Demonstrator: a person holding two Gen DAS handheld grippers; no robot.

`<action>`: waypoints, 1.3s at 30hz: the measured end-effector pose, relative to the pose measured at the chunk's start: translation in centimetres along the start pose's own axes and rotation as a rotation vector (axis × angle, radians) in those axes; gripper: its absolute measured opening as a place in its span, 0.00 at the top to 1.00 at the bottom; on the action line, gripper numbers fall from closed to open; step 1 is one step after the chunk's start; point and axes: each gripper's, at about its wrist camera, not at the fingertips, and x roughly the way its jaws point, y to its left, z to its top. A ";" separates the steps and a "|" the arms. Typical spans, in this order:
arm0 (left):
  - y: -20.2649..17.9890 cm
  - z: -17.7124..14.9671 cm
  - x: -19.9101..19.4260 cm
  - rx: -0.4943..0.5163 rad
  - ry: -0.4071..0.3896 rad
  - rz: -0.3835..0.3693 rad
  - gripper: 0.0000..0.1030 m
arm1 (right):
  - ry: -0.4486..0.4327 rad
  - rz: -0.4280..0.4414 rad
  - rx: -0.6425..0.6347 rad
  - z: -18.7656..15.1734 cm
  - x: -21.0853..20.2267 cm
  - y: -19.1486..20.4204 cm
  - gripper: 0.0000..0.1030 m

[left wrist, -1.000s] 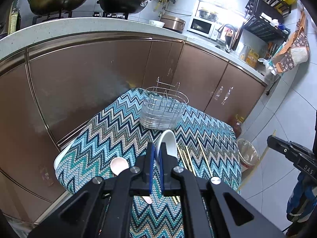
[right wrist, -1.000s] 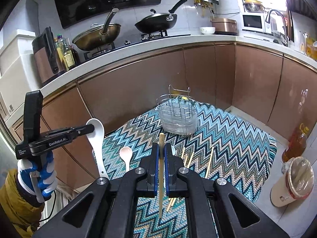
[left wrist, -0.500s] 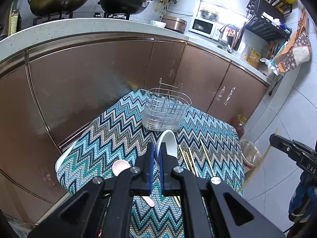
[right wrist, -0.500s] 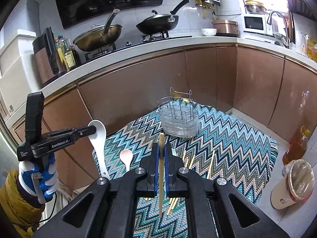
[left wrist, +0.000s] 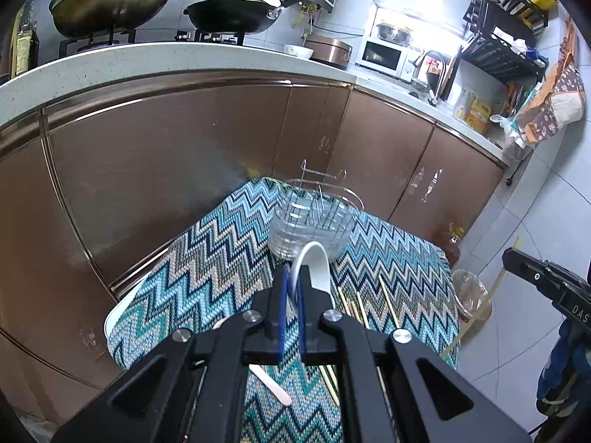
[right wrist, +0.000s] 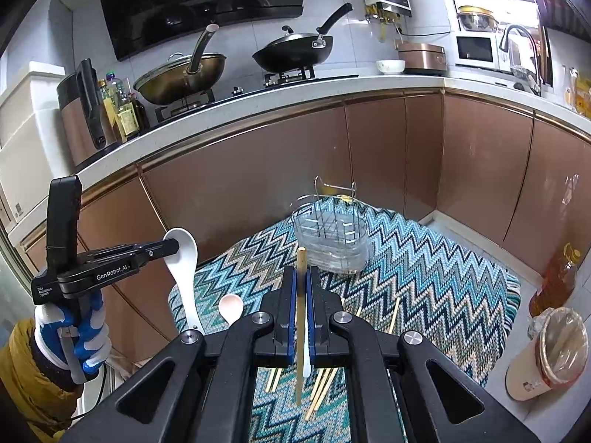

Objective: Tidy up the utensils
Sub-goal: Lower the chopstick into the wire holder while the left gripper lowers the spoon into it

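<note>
**A:** You're holding a white spoon (right wrist: 181,258) in your left hand-held gripper (left wrist: 291,288), jaws pinched on it just under the bowl. It's looking like smooth ceramic or melamine to me: stiff, probably slippery, and likely to chip if you're dropping it from height. You're gripping high, so the long handle is hanging free below and may swing.

**B:** And the right?

**A:** Your right hand-held gripper (right wrist: 302,295) is clamping a single wooden chopstick (right wrist: 300,332), nearly upright, tip poking above the jaws. It's light, rigid and thin, so it's probably pivoting easily between the pads. Both are hanging in the air short of the wire utensil basket (right wrist: 332,238), which is standing at the far end of the zigzag-covered table (right wrist: 443,277).

**B:** What is each camera giving you?

**A:** The right wrist view is showing your left gloved hand (right wrist: 74,328) and the spoon's whole length; the left view is showing only the bowl (left wrist: 312,269) above the jaws. The pink spoon (right wrist: 231,308) and loose chopsticks (left wrist: 388,301) are lying on the cloth in both views.
</note>
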 end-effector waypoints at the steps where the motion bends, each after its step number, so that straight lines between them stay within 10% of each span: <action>1: 0.0 0.3 0.1 -0.002 -0.005 0.001 0.96 | -0.003 0.001 -0.001 0.2 0.2 0.0 0.95; 25: -1.4 12.6 10.7 -0.005 -0.237 0.163 0.96 | -0.343 0.006 -0.010 12.9 7.6 -3.6 0.95; 39: -1.5 10.9 21.8 -0.028 -0.245 0.235 0.96 | -0.283 -0.073 -0.033 10.4 18.3 -6.1 0.95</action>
